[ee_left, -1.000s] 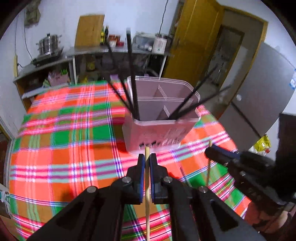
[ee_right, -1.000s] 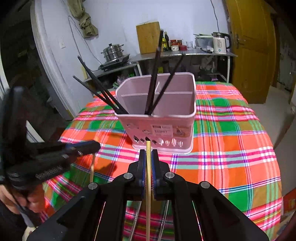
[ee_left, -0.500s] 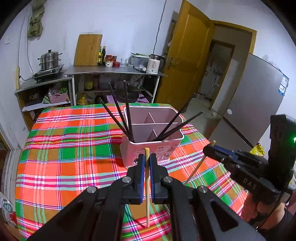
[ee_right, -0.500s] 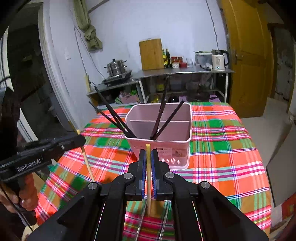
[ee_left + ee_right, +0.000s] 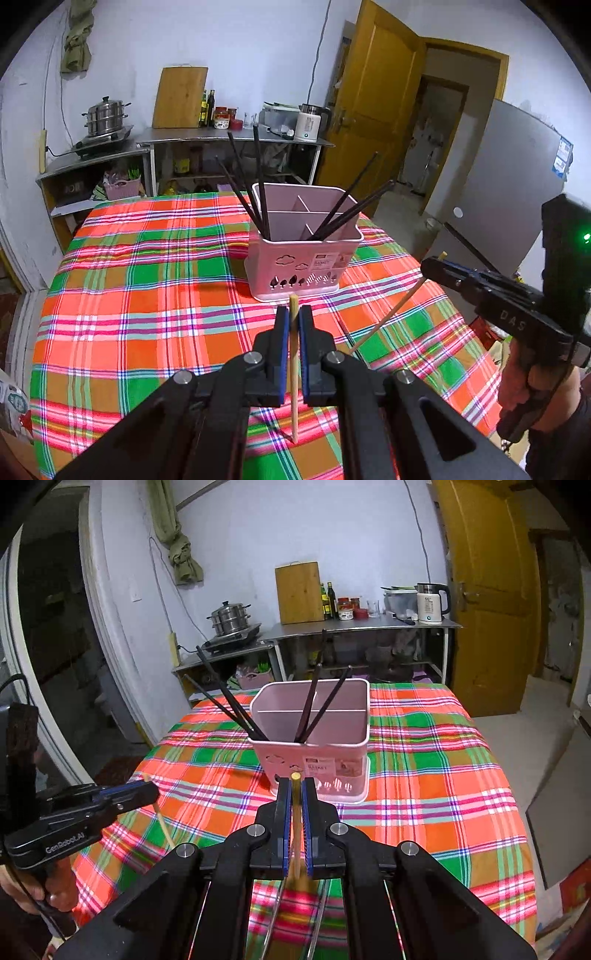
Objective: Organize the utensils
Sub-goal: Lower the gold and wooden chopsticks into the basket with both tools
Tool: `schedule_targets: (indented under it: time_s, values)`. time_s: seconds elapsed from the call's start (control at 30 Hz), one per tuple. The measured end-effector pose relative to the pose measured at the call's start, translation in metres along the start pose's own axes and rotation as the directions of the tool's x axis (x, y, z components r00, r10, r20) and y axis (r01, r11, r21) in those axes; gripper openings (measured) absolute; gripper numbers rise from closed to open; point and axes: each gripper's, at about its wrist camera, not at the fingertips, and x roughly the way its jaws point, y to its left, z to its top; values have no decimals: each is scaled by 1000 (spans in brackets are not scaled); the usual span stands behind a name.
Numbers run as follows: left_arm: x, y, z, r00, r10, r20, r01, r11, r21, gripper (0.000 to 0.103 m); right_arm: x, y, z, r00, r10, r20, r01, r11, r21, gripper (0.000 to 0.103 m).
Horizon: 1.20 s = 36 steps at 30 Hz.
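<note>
Standing ahead of both claws on the plaid tablecloth (image 5: 147, 295), the pink utensil basket (image 5: 304, 266) holds several black chopsticks (image 5: 258, 184) leaning out of its compartments. Nearer in, the left gripper (image 5: 293, 325) is clamped on a pale wooden chopstick (image 5: 294, 387) that runs upright between its pads. To its right, the right gripper (image 5: 295, 794) pinches a second wooden chopstick (image 5: 296, 834) the same way, short of the basket.

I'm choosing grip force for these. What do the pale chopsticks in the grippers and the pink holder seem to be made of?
Pale chopstick in the left gripper, and the one in the right gripper: probably bamboo or wood, matte tan, unpainted. Pink holder: likely moulded plastic, smooth with slight sheen, cut-out shapes and thin walls.
</note>
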Motion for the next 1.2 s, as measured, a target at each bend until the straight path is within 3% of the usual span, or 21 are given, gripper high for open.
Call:
schedule_targets:
  time_s: [0.2,0.67,0.9,1.2]
  values:
    - [-19,-8,-10,1000,6,-1,-6,1000,23,6,-10,4,-8,1000,3,-1,-3,1000,-5,5]
    - [-44,-11,-24,996,23,-85,-22,1000,14,6,-29,5,-27,998,-29,-51,27,999,-35,5]
    - [-33,-9,-6,998,17,-67,-18,1000,-14,5,-35,6,-20,1000,-24,0,24,999,-26,5]
    - [-23,-10,36,999,-28,27,29,998,-50,5,-34,5,10,996,-16,86,16,1000,-5,5]
